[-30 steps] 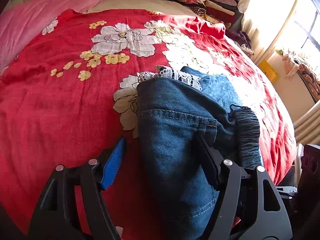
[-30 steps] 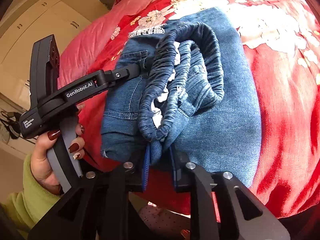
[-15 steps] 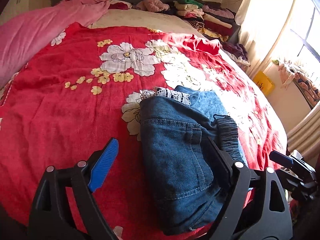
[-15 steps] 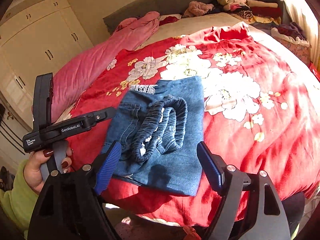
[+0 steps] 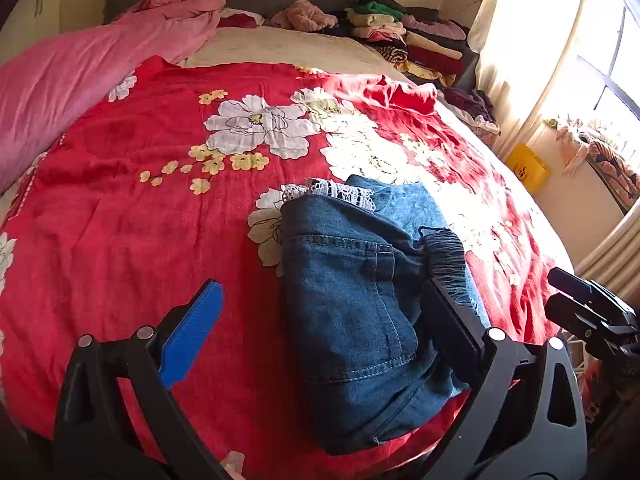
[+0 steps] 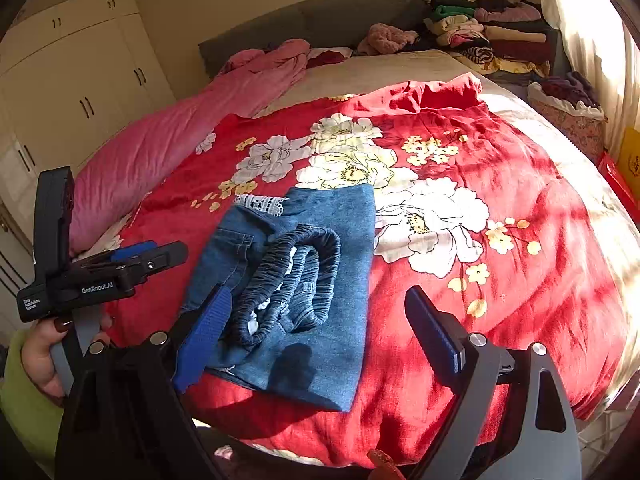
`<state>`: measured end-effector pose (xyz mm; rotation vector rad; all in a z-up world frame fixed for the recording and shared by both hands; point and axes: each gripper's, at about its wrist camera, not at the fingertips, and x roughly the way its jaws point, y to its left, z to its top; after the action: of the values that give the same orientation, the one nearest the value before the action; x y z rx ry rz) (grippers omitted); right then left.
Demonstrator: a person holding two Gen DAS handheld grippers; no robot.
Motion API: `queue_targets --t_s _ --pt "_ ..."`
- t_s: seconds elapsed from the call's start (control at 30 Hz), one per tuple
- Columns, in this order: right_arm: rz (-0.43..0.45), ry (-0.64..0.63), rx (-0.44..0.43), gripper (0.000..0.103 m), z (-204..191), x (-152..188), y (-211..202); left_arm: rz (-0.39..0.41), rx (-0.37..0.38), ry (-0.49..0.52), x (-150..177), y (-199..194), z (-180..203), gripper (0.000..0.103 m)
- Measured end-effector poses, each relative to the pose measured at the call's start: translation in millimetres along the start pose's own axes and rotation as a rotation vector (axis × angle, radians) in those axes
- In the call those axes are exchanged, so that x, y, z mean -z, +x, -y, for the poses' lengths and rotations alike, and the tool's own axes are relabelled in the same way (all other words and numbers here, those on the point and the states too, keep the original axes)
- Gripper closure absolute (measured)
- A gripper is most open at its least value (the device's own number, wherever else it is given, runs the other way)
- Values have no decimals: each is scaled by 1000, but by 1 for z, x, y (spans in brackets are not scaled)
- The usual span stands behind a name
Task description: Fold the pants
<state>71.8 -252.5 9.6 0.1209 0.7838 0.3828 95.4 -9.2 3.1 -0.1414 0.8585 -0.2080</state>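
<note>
Left wrist view: left gripper [image 5: 326,326] up close, jaws wide apart, just been opening, grasping nothing. Blue pad [image 5: 192,330] over the red blanket [image 5: 120,240] on one side, dark pad in front of the pants [image 5: 352,304] on the other; cannot tell if that pad touches the cloth. Pants folded into a small blue bundle near the front edge of the bed, lying flat on the blanket. Stretchy waistband [image 5: 446,256] on the window side of the bundle, white lace trim [image 5: 340,191] at the far end. Bit of the right gripper at the right edge of the view.

Right wrist view: right gripper [image 6: 320,330] also let go, jaws wide, just been opening, nothing pinched. Pants partly between the pads, with the left pad in front of the bundle's edge. Waistband curled in a loop on top. Off to the left, a hand [image 6: 38,354] with a green sleeve [image 6: 20,404] around the handle of the left gripper.

Farther back: big white flowers [image 6: 352,160] on the blanket, a pink quilt [image 6: 168,136] along the left side, a pile of clothes [image 6: 488,36] by the grey headboard [image 6: 316,16], cream cupboards [image 6: 76,88] by the wall.
</note>
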Motion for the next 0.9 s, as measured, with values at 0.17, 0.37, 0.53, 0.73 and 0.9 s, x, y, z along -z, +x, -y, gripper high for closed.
queue_targets --t_s 0.17,0.37,0.53,0.73,0.9 --pt "-37 -12 29 15 9 -3 19 -19 -9 -1 3 9 -2 10" --pt "-123 24 29 15 24 -2 53 -59 -33 -1 9 29 -5 10" --pt "-183 22 3 23 29 -1 78 -87 -43 -8 11 47 -7 10" --pt "-208 15 -61 24 29 -1 101 -115 -17 -9 14 64 -2 11" --pt "-211 6 -117 27 28 -2 115 -114 -12 4 14 73 3 16"
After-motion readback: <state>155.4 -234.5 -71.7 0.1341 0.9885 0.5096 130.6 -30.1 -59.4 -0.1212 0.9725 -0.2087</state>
